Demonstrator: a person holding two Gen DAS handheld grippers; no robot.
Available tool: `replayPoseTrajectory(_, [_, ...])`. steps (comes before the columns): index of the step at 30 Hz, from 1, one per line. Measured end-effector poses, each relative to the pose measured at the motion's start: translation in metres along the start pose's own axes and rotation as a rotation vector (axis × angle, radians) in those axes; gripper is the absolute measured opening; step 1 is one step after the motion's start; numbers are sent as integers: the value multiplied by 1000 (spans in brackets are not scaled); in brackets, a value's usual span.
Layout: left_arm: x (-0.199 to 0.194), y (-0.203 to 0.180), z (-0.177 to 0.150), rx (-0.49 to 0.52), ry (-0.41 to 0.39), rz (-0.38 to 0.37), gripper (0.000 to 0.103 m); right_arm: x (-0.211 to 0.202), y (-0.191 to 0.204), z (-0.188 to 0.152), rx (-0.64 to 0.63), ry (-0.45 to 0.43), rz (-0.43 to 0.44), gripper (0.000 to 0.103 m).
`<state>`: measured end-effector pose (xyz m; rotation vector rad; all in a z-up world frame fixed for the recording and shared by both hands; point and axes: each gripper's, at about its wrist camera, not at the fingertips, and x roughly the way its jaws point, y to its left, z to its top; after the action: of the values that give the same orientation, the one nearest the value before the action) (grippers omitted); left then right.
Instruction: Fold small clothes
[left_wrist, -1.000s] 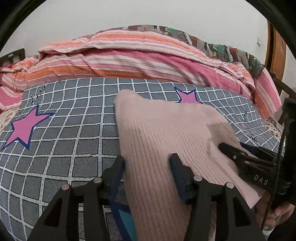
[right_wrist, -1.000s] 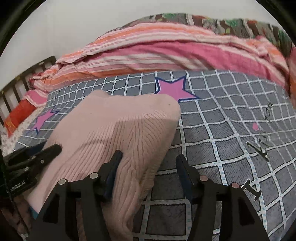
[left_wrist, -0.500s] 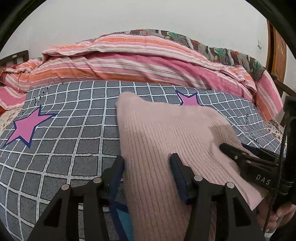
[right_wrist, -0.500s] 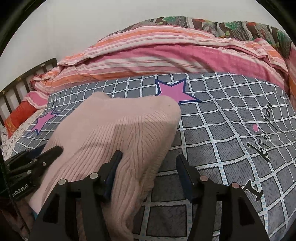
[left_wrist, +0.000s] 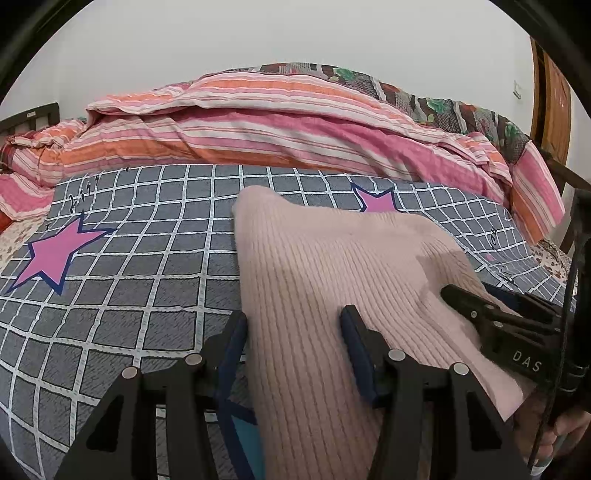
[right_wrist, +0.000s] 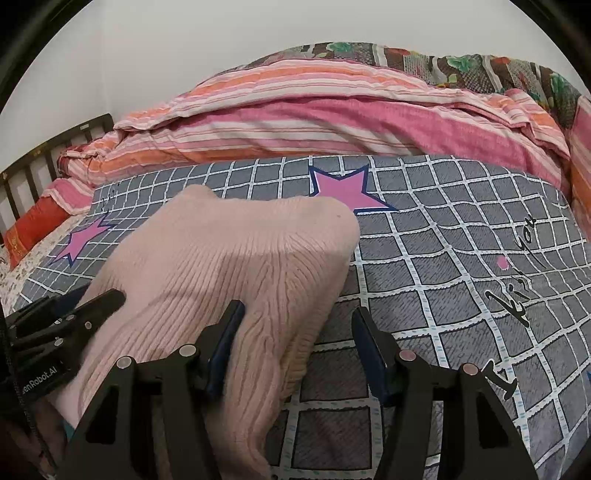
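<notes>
A pale pink ribbed knit garment (left_wrist: 332, 280) lies on the grey checked bedspread (left_wrist: 129, 280), its far end rounded. My left gripper (left_wrist: 293, 328) is open, its fingers straddling the garment's left near edge. My right gripper (right_wrist: 297, 332) is open, its fingers straddling the garment's (right_wrist: 229, 266) right near edge, which is bunched into a fold. In the left wrist view the right gripper (left_wrist: 491, 314) rests on the garment's right side. In the right wrist view the left gripper (right_wrist: 74, 314) rests on its left side. A bit of teal fabric (left_wrist: 243, 435) shows under the garment.
A rolled striped pink and orange quilt (left_wrist: 277, 125) lies across the far side of the bed. Pink stars (right_wrist: 343, 188) mark the bedspread. A dark slatted headboard (right_wrist: 44, 158) stands at the left, a wooden frame (left_wrist: 554, 96) at the right.
Both views have tilted down slightly, so the quilt and garment sit lower in frame. The grippers stay open over the garment's near edges.
</notes>
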<state>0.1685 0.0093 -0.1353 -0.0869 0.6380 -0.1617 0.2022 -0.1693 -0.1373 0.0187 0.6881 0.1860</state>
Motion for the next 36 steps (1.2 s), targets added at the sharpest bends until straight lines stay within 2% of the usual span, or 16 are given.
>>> replayPoseTrajectory(3, [-2, 2, -1, -7, -9, -17, 53, -2, -2, 0, 9, -5, 2, 58])
replayPoseTrajectory(6, [-6, 18, 2, -78, -3, -115, 53, -6, -5, -1, 27, -16, 23, 59])
replayPoseTrajectory(9, [-12, 32, 9, -135, 12, -172, 55, -11, -14, 2, 75, -3, 73, 61])
replayPoseTrajectory(11, [-15, 34, 18, -113, 8, -162, 55, -15, -21, 10, 106, 6, 106, 62])
replayPoseTrajectory(13, [-11, 36, 32, -95, 15, -126, 53, -16, -25, 25, 121, 6, 101, 62])
replayPoseTrajectory(15, [-3, 42, 44, -112, 34, -137, 52, -12, -30, 37, 140, 9, 91, 62])
replayPoseTrajectory(19, [30, 55, 66, -161, 88, -164, 52, 16, -43, 57, 197, 86, 110, 62])
replayPoseTrajectory(25, [86, 60, 78, -199, 189, -167, 52, 58, -47, 63, 230, 186, 137, 61])
replayPoseTrajectory(27, [102, 64, 80, -236, 209, -184, 52, 64, -45, 67, 220, 190, 147, 55])
replayPoseTrajectory(28, [108, 66, 83, -247, 208, -191, 48, 69, -44, 70, 207, 194, 163, 43])
replayPoseTrajectory(29, [111, 67, 84, -250, 199, -185, 37, 72, -42, 73, 190, 194, 163, 34])
replayPoseTrajectory(31, [115, 69, 87, -252, 167, -159, 32, 78, -38, 75, 149, 177, 156, 21])
replayPoseTrajectory(34, [119, 69, 80, -243, 134, -138, 31, 87, -35, 68, 123, 154, 148, 17])
replayPoseTrajectory(36, [120, 69, 81, -239, 128, -136, 31, 89, -40, 67, 146, 149, 174, 17])
